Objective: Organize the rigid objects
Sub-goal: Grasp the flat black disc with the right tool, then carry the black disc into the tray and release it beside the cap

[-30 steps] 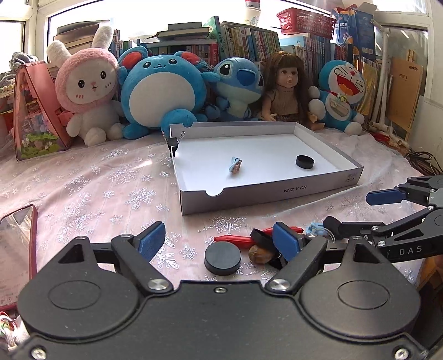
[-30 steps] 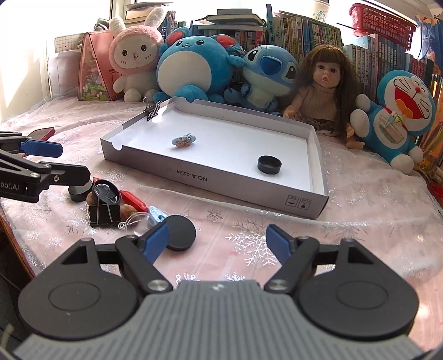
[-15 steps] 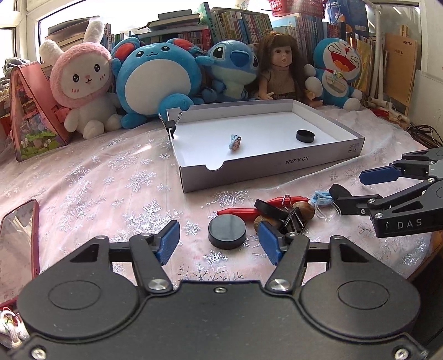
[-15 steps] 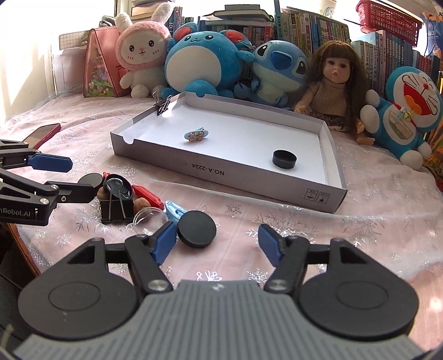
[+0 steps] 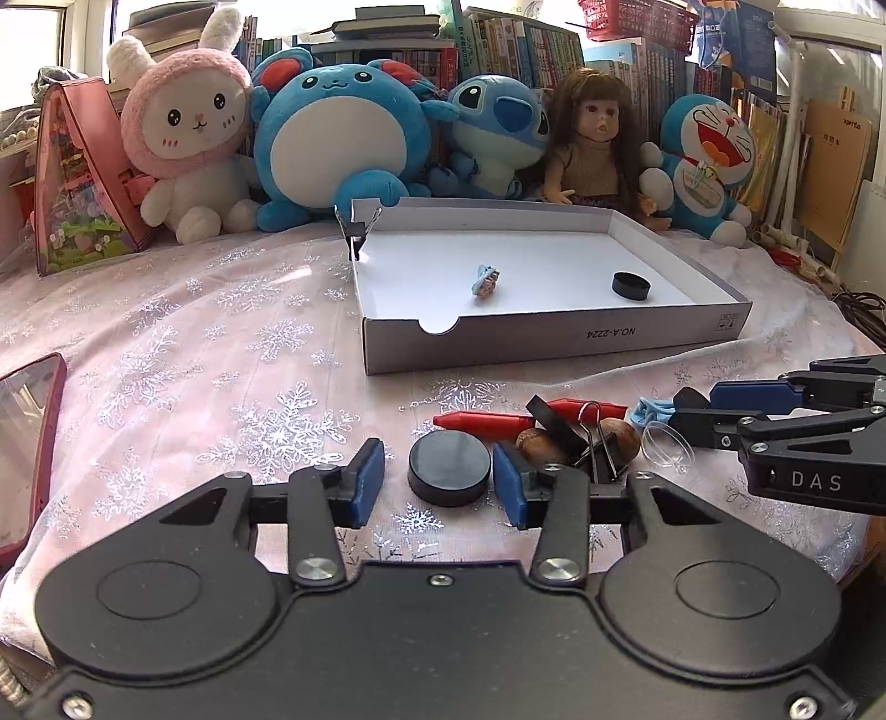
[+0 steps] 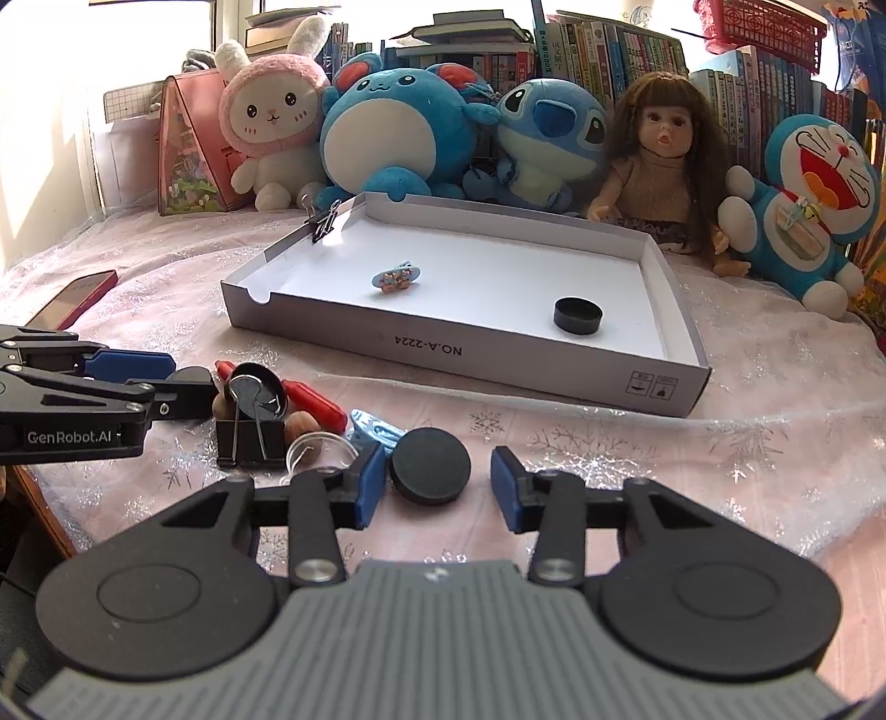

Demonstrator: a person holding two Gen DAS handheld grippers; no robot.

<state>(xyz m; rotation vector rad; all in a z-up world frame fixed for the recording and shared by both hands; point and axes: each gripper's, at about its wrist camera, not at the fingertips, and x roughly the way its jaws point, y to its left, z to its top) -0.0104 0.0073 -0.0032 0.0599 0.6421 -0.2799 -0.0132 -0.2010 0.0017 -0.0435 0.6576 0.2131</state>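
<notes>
The black disc [image 5: 449, 468] at lower centre of your left view lies flat on the cloth between the closing jaws of the left gripper [image 5: 438, 482], pads not yet pressing. Keep it centred so both pads meet its rim together. Your right gripper [image 6: 437, 481] is likewise closing round another black disc [image 6: 429, 465]; its left pad looks nearer, so shift slightly left

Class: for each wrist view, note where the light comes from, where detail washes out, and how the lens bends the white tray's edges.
Left wrist view: backlit by windows, blown out above the books; white tray front edge bows. Right wrist view: sun from the upper left washes out the cloth; tray skewed, corners vignetted.
</notes>
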